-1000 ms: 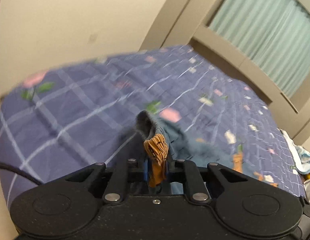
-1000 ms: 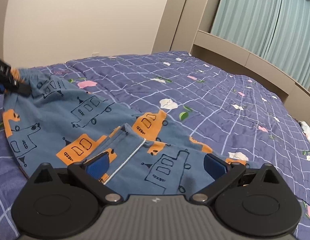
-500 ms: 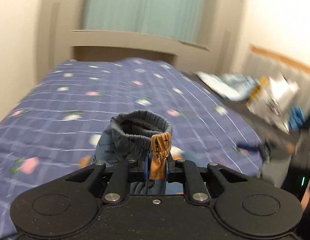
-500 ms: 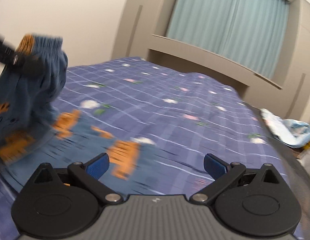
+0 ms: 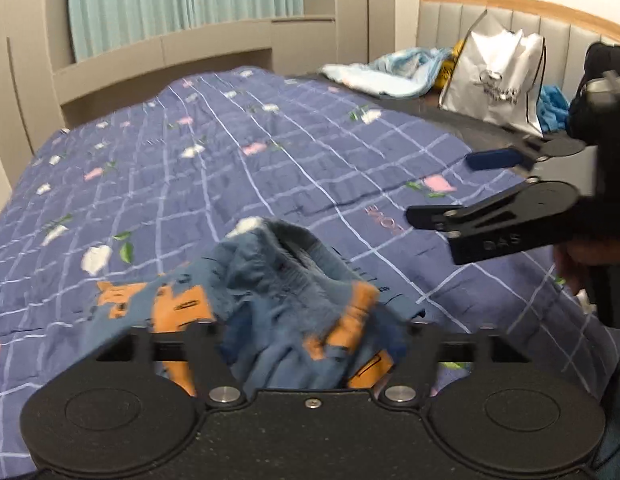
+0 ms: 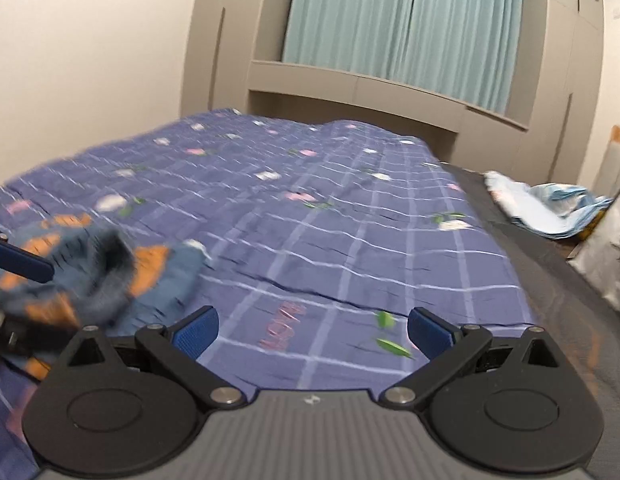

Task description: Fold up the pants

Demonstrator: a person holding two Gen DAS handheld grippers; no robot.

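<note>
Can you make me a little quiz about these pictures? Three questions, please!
1. True or false: the right gripper is squeezing the pants.
2. Pick one. The pictures printed on the blue pants are: A) orange, B) green, C) red.
3. Fill in the gap: the bag leaning by the headboard is mostly ____.

Key: 1 false, its fingers are wide apart with nothing between them. 2 A. 3 white.
</note>
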